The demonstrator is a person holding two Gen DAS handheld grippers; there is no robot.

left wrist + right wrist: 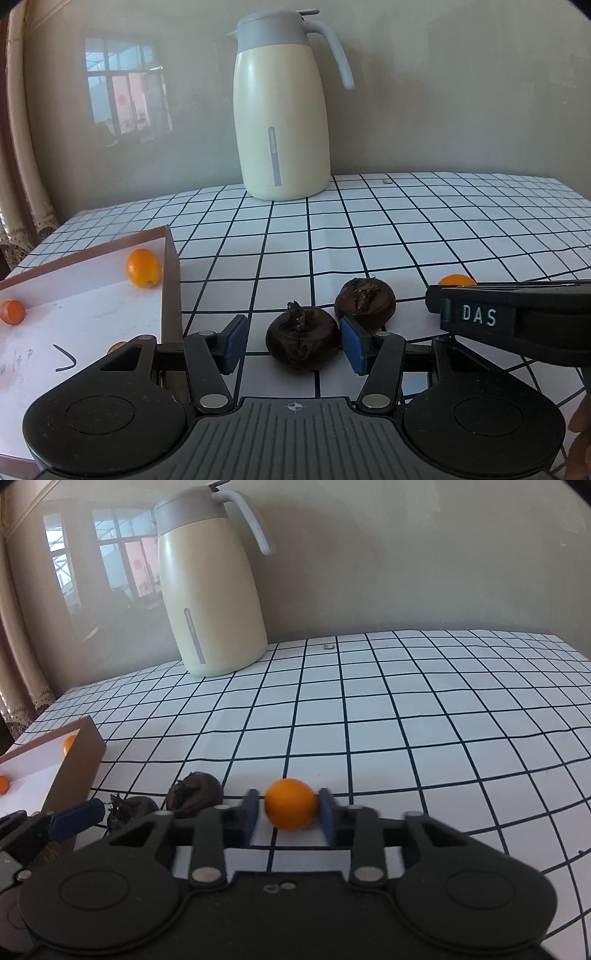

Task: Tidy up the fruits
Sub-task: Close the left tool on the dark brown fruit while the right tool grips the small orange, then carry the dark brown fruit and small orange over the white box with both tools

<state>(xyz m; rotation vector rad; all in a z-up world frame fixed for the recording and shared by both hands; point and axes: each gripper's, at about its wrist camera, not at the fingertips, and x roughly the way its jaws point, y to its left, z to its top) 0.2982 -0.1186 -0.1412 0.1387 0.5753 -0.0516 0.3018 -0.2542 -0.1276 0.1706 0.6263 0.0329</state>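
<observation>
Thermos jug [282, 110]: smooth cream body with satin sheen, matt grey plastic lid and handle. Tablecloth [406, 236]: white grid-printed sheet, faintly wrinkled; box [170, 280]: brown cardboard wall, white paper-like lining. Dark fruits [302, 341]: rough, dull skin; orange fruit [291, 804]: smooth, slightly glossy; gripper pads [354, 343]: matt blue.

Soft daylight (fisheye-warped, blurred foreground)

Orange kumquat [291, 804] on checked cloth; two dark fruits [303, 343] side by side.
</observation>
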